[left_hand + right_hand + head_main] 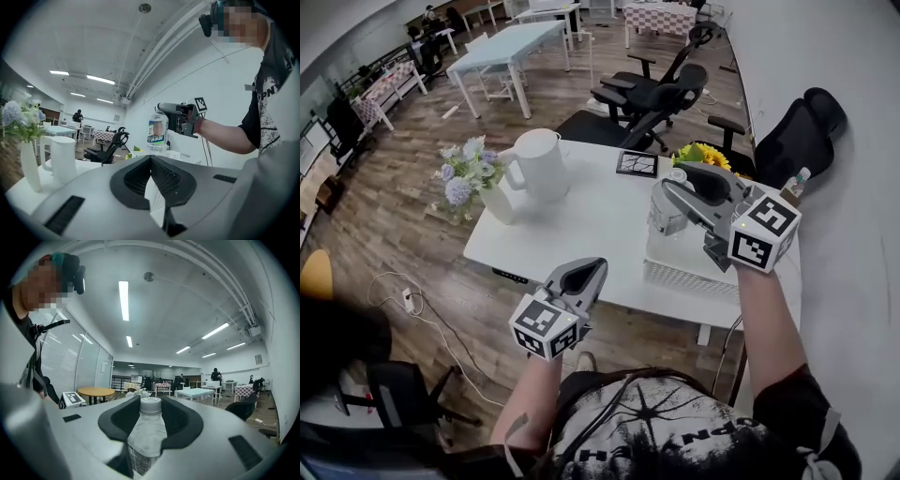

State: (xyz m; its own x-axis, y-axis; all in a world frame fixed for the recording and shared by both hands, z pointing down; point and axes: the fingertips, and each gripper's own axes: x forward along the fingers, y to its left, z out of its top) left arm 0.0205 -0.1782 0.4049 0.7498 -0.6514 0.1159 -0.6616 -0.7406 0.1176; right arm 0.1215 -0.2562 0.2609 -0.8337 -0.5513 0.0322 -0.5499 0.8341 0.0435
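Head view: we held the bottle [666, 212] clamped in the right gripper [677, 195] at the far corner of the white basket [686, 273]; the left gripper [584, 274] hung well left of the basket. Left gripper view: its jaws met, empty; the bottle [158, 132] rose behind the basket [174, 155]. Right gripper view: the jaws pressed the bottle [146, 430] below its cap.

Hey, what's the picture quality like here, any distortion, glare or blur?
Head view: fisheye bends the room's edges. Left gripper view: dark round vignette, left gripper close up and soft. Right gripper view: ceiling light blown out, bottle slightly soft.
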